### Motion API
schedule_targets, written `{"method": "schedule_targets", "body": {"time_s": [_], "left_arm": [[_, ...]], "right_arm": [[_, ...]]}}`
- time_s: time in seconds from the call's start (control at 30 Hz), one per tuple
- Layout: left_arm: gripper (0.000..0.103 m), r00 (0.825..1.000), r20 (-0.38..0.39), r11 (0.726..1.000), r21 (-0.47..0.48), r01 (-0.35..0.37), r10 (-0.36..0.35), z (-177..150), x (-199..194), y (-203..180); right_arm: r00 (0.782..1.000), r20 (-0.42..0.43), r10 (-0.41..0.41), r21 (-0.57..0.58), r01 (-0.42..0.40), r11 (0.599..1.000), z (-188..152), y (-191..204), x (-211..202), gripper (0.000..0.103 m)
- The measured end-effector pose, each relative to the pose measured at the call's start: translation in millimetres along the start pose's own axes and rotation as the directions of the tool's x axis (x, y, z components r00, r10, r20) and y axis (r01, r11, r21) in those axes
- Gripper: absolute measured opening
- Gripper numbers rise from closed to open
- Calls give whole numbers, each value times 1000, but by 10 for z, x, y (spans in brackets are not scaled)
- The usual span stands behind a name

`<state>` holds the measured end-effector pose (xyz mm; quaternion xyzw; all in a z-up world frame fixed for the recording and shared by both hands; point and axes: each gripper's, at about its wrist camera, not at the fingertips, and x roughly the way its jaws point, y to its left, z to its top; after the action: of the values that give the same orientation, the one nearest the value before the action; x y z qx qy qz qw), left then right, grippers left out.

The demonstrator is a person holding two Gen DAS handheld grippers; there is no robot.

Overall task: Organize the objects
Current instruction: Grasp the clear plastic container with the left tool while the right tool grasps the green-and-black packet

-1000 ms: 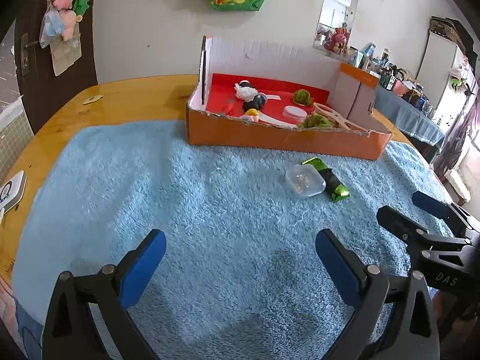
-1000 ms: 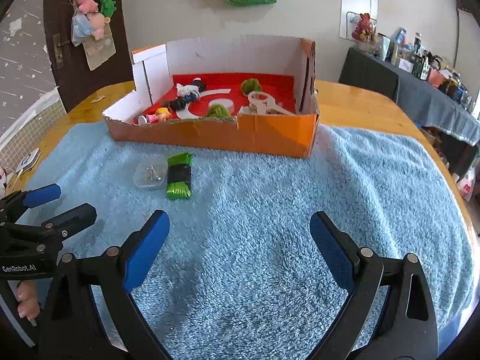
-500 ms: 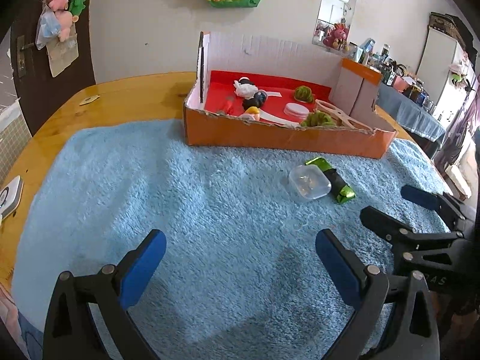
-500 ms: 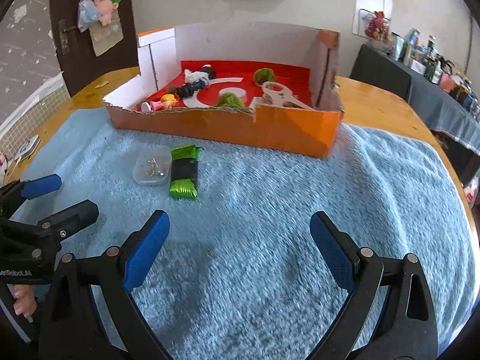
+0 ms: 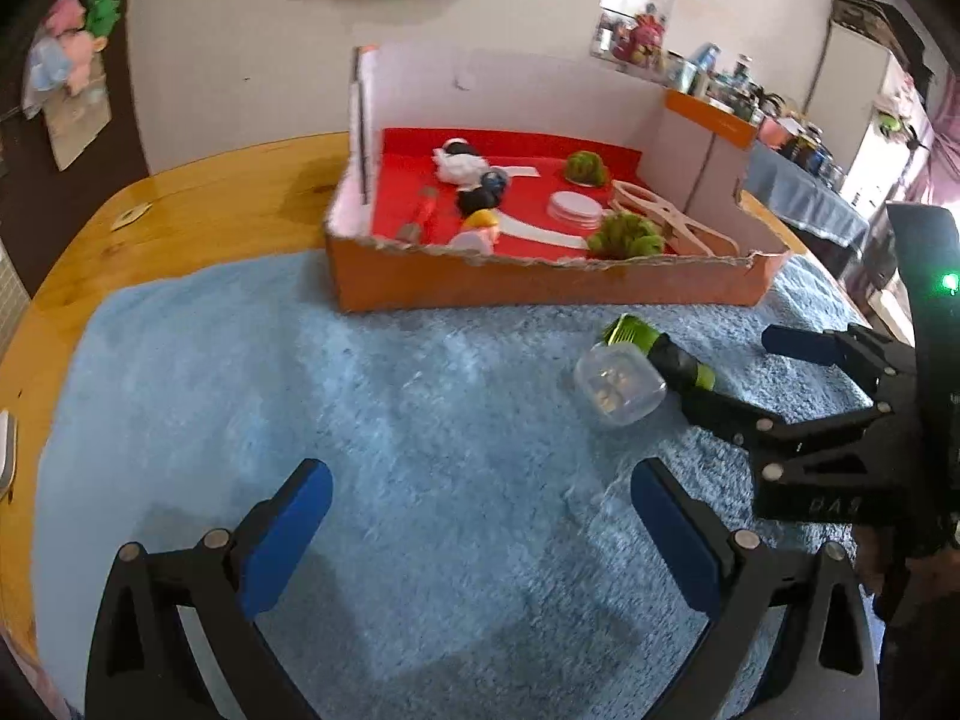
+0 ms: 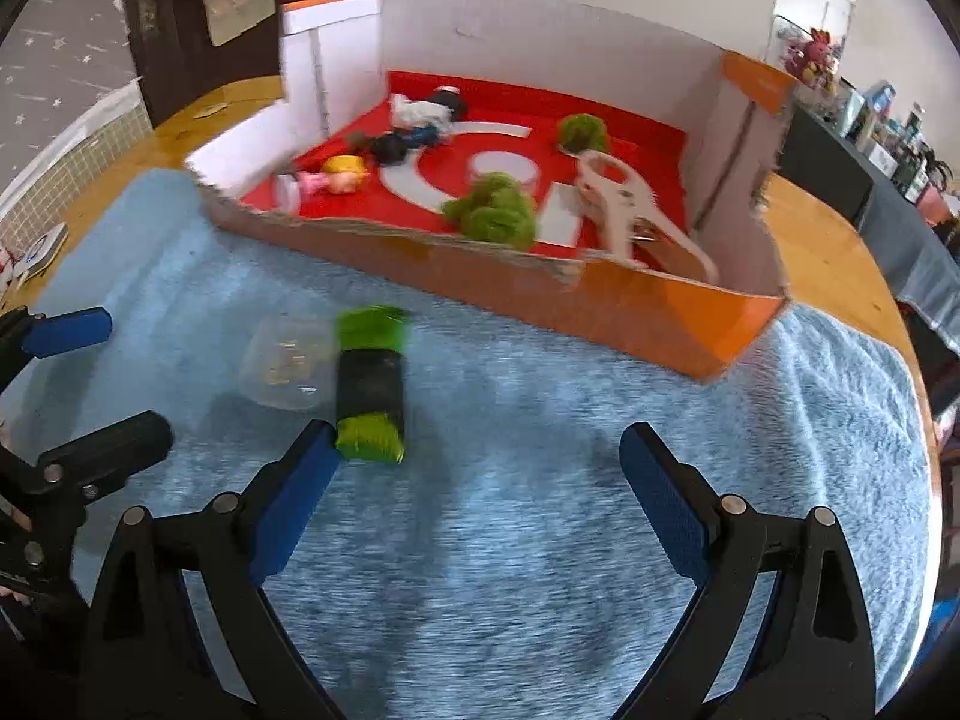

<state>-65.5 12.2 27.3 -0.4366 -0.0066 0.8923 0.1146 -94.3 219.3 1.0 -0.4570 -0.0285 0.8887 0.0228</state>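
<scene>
A green and black packet (image 6: 369,384) lies on the blue towel (image 6: 540,450) beside a small clear plastic box (image 6: 285,363). Both also show in the left wrist view, the packet (image 5: 669,351) just behind the clear box (image 5: 618,381). My right gripper (image 6: 477,480) is open, its left fingertip touching or almost touching the packet's near end. My left gripper (image 5: 480,516) is open over bare towel, with nothing between its fingers. An orange cardboard box (image 6: 510,276) with a red floor holds several small toys, green pompoms and a wooden clip.
The towel covers a wooden table (image 5: 198,192). The other gripper appears in each view: the right one (image 5: 840,420) at the right edge, the left one (image 6: 66,396) at the left edge. A door and a cluttered side table stand behind.
My right gripper has advanced toward the packet and clear box, which now lie just ahead of its left finger. My left gripper moved forward and right, closer to the box.
</scene>
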Motion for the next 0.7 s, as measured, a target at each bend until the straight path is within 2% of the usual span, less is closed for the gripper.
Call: {"method": "schedule_targets", "body": {"time_s": [0.1, 0.23, 0.43, 0.7], "left_arm": [[101, 1000, -10, 999, 29, 19, -18, 82, 79, -62], [99, 998, -22, 993, 106, 55, -53, 201, 167, -179], [89, 992, -72, 969, 214, 119, -106, 290, 274, -296], [76, 978, -106, 936, 288, 201, -178, 353, 347, -331]], "right_arm": [[999, -9, 46, -1, -46, 999, 8, -150, -1, 96], [995, -24, 93, -82, -94, 992, 38, -161, 17, 96], [988, -30, 153, -209, -156, 965, 107, -82, 72, 95], [972, -41, 233, -273, -235, 933, 218, -21, 142, 68]]}}
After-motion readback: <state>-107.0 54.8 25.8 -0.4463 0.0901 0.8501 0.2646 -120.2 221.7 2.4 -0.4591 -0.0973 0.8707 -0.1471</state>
